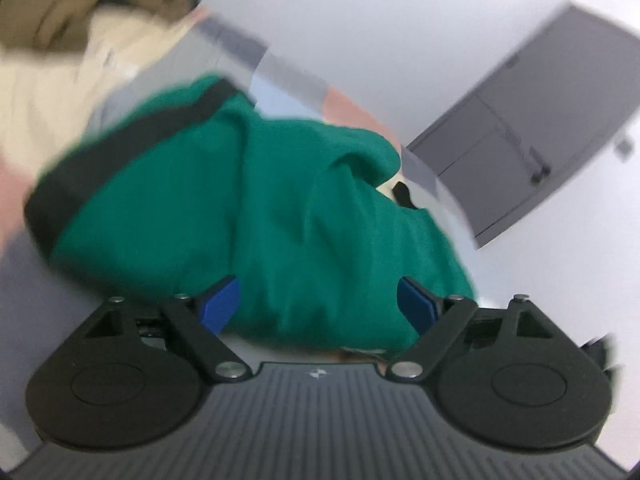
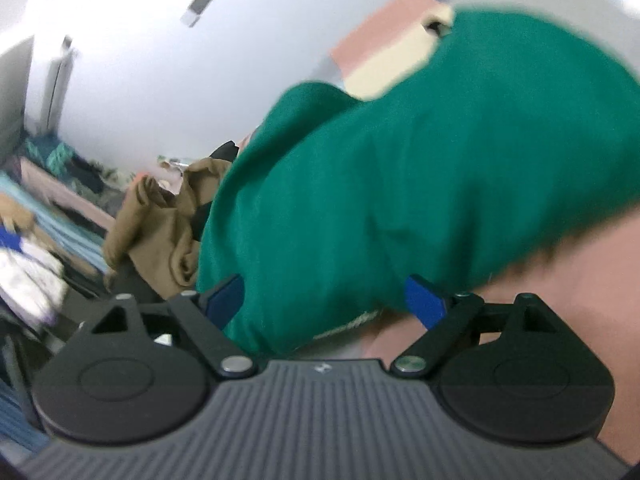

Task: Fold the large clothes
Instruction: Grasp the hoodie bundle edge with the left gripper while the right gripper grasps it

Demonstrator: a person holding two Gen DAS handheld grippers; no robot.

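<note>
A large green garment (image 1: 224, 200) with a dark band along one edge fills the middle of the left wrist view, bunched up. My left gripper (image 1: 318, 304) has its blue pads wide apart with green cloth lying between them. The same green garment (image 2: 420, 184) fills the right wrist view. My right gripper (image 2: 324, 300) also has its blue pads wide apart with a fold of the cloth between them. Both views are blurred and tilted.
A khaki garment (image 2: 160, 224) lies left of the green one, with a heap of other clothes (image 2: 36, 264) beyond it. A pink and cream surface (image 2: 568, 280) lies under the cloth. A grey door (image 1: 540, 132) and white wall stand behind.
</note>
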